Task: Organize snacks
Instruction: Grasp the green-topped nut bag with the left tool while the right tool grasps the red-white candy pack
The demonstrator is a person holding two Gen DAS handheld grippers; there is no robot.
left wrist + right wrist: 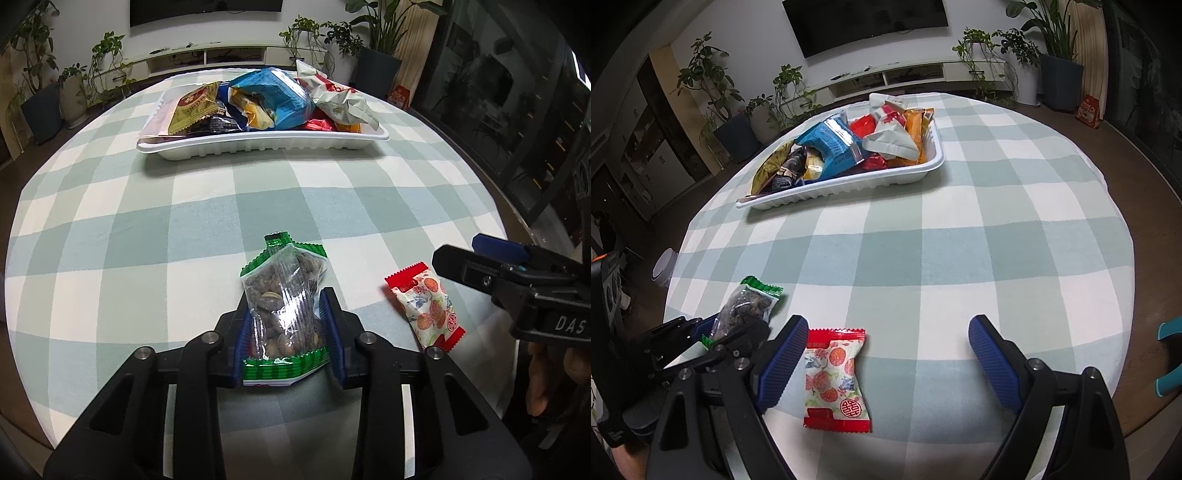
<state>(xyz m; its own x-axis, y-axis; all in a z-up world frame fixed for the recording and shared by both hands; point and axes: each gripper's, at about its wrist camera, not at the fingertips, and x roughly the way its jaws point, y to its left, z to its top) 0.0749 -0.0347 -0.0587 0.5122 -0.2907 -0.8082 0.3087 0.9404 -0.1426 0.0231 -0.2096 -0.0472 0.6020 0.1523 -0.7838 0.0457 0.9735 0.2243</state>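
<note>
My left gripper (290, 328) is shut on a clear green-edged bag of nuts (286, 299), at the near part of the table; it also shows in the right wrist view (748, 308). A red-and-white candy packet (424, 310) lies flat on the cloth to its right, between my right gripper's wide-open fingers (888, 360), close to the left finger (783, 362). The right gripper is empty. The white tray (258, 142), piled with snack packets, stands at the far side of the table (849, 184).
The round table has a green-and-white check cloth (960, 240). Potted plants (709, 81), a low TV shelf (916, 74) and a wall screen stand behind it. A teal object (1169, 354) sits off the table's right edge.
</note>
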